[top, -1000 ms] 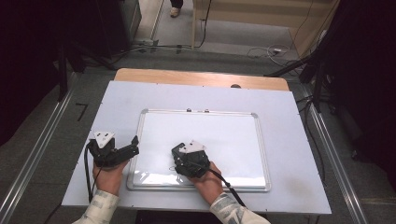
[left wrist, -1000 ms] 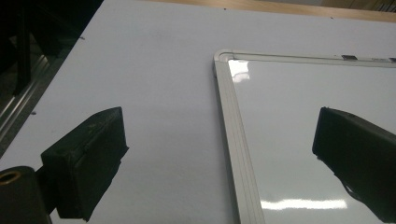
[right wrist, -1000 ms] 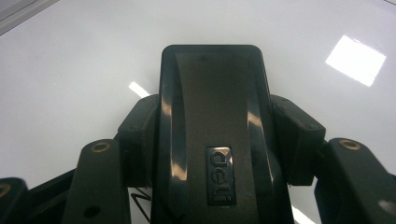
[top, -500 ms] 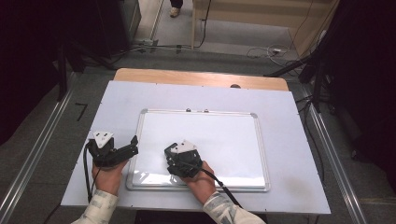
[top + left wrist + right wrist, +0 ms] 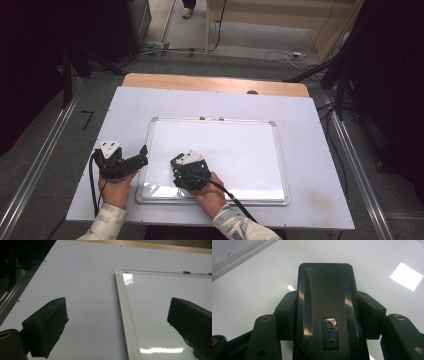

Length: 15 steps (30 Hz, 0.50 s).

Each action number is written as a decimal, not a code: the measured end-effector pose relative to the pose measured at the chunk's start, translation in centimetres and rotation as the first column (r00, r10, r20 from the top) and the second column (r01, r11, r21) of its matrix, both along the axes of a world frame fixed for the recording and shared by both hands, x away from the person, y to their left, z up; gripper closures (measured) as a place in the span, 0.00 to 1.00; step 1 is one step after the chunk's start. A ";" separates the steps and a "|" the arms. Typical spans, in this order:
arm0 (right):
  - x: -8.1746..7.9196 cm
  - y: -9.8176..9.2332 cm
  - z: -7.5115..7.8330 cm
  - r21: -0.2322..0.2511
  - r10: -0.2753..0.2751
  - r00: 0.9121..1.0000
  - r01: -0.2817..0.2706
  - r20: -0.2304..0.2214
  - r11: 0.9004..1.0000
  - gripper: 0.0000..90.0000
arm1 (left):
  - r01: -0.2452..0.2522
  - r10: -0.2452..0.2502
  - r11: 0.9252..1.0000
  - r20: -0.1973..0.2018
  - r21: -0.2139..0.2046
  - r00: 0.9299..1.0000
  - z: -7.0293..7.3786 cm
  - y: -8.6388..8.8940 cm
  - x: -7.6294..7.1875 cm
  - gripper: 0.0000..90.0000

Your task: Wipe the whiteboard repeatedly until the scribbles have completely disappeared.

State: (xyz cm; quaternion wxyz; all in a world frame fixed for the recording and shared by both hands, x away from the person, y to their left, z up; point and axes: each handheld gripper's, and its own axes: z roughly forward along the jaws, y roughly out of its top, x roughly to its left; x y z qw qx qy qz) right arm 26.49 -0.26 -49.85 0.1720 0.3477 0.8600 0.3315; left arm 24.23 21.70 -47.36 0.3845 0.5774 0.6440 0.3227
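A white-surfaced whiteboard (image 5: 235, 150) with a silver frame lies flat on the table. My right gripper (image 5: 186, 172) rests low over its lower left part, shut on a black eraser (image 5: 325, 302) with a small "deli" badge; the pads clamp its two long sides. The eraser's underside faces the whiteboard surface (image 5: 257, 287). My left gripper (image 5: 139, 159) stands open by the board's left edge. In the left gripper view its jaws straddle the frame (image 5: 122, 310), one over the table, one over the whiteboard (image 5: 155, 295), with nothing held between them.
The white table top (image 5: 150, 107) surrounds the board, with a wooden strip (image 5: 210, 82) along its far edge. Two small clips (image 5: 211, 118) sit on the board's top frame. Metal rails (image 5: 45, 155) and dark stands flank the table. Cables trail from both grippers.
The right gripper has slid left across the lower part of the whiteboard with the eraser in it. The left gripper has stayed where it was.
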 end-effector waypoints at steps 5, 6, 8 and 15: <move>0.0 0.6 0.0 0.000 0.006 1.000 -0.006 -0.003 1.000 0.43 | 0.001 -0.001 1.000 0.000 -0.001 1.000 0.0 0.0 0.0 0.04; -0.1 0.8 0.0 -0.001 0.007 1.000 -0.007 -0.002 1.000 0.43 | 0.000 0.000 1.000 -0.001 0.000 1.000 0.0 0.0 0.0 0.04; 0.0 1.0 0.0 -0.004 0.014 1.000 -0.014 -0.001 1.000 0.43 | 0.000 0.000 1.000 0.001 -0.002 1.000 0.0 0.0 0.0 0.04; 0.0 2.0 0.0 -0.002 0.023 1.000 -0.023 -0.001 1.000 0.43 | -0.004 0.004 1.000 0.003 -0.003 1.000 0.0 0.1 0.0 0.04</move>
